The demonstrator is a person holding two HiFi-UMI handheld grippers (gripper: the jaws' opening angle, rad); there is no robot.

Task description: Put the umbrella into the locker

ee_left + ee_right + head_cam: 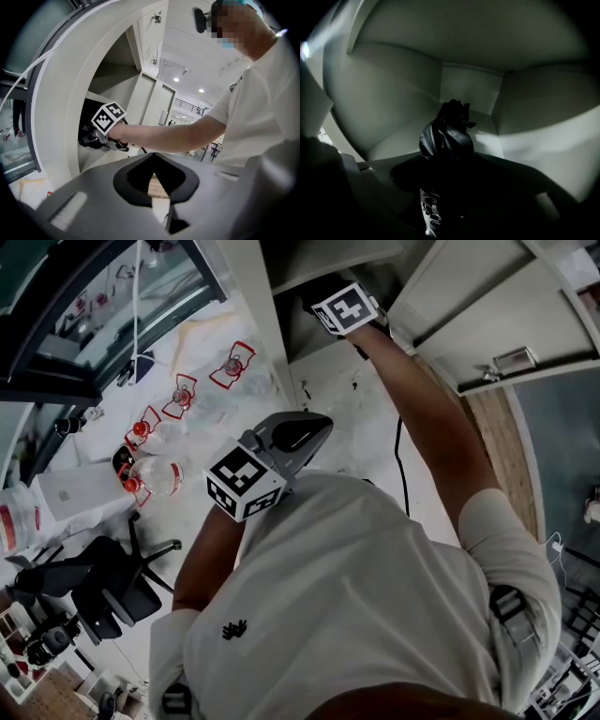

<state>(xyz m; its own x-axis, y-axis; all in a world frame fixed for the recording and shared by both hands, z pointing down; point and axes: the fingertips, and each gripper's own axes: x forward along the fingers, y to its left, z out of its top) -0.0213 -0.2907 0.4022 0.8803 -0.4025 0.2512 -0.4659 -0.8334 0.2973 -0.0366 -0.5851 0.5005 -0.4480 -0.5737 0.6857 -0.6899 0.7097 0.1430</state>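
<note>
1. Shirt [356, 606] fills the near part of the head view. The left gripper [305, 432] hangs at the chest, and the right gripper [345, 310] reaches into the open locker [267, 306].
2. Left gripper view: its jaws meet at the tips, with nothing between them.
3. Right gripper view: the black umbrella [446, 136] appears to rest on the locker floor between widely spread jaws. I judge this the release step. Next, the gripper should draw straight back without snagging the umbrella.
</note>
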